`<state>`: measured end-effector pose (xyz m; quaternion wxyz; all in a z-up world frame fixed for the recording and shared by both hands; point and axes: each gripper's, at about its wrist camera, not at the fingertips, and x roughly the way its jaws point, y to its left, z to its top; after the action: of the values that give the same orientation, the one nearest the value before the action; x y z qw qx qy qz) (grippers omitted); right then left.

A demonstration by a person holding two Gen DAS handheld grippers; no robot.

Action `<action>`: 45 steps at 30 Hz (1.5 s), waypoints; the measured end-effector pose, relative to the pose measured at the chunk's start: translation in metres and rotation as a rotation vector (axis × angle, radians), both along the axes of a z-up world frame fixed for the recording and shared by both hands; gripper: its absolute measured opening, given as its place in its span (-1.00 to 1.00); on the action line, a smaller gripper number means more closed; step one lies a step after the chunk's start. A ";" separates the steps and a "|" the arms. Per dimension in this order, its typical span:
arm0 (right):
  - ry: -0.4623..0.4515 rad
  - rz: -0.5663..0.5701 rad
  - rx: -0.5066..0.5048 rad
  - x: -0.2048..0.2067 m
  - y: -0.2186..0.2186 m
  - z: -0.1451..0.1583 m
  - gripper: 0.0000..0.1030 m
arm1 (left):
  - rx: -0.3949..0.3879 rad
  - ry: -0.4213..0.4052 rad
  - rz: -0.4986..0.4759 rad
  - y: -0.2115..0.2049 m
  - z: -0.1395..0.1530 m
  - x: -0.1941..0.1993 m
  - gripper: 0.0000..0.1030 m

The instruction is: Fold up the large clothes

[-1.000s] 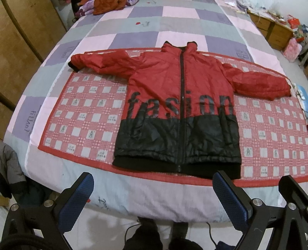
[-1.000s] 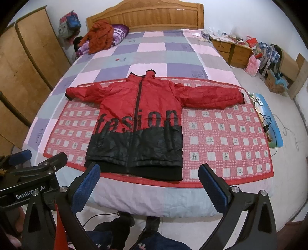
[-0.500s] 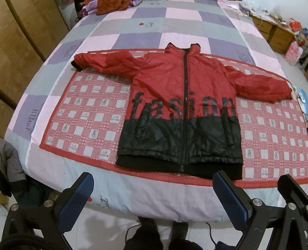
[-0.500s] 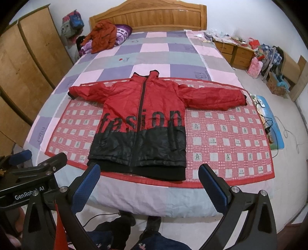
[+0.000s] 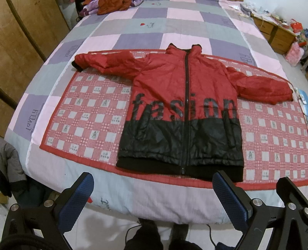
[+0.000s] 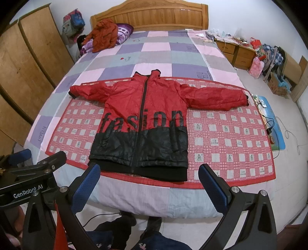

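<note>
Both tools are spread wide and hold nothing: the left gripper (image 5: 154,194) and the right gripper (image 6: 149,182) hang before the bed (image 6: 154,194) edge. Just beyond them one jacket (image 6: 142,123) lies flat on one checked mat (image 6: 227,134), both sleeves out, no fold made yet. Far ahead, one orange garment (image 6: 104,34) lies near the headboard (image 6: 150,16).

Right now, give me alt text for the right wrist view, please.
A red and black jacket lies flat, zipped, sleeves spread, on a red checked mat atop a bed. The open right gripper hovers near its hem.
</note>
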<state>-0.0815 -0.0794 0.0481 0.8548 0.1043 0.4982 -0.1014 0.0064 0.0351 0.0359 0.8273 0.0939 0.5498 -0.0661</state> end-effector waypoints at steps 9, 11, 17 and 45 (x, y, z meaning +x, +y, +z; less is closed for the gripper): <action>-0.001 0.002 0.003 0.001 -0.003 -0.001 1.00 | 0.001 -0.004 0.003 0.001 0.000 -0.001 0.97; 0.000 0.001 0.005 0.001 -0.004 -0.001 1.00 | -0.002 -0.003 0.003 -0.001 -0.004 -0.002 0.97; 0.000 0.001 0.004 0.002 -0.005 -0.001 1.00 | 0.000 -0.002 0.005 0.005 -0.002 0.001 0.97; 0.003 0.005 0.013 0.015 -0.012 -0.006 1.00 | -0.011 -0.008 0.045 0.028 0.010 0.040 0.97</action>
<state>-0.0663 -0.0911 0.0424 0.8535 0.1084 0.5005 -0.0960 0.0459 0.0633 0.0454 0.8312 0.0773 0.5483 -0.0499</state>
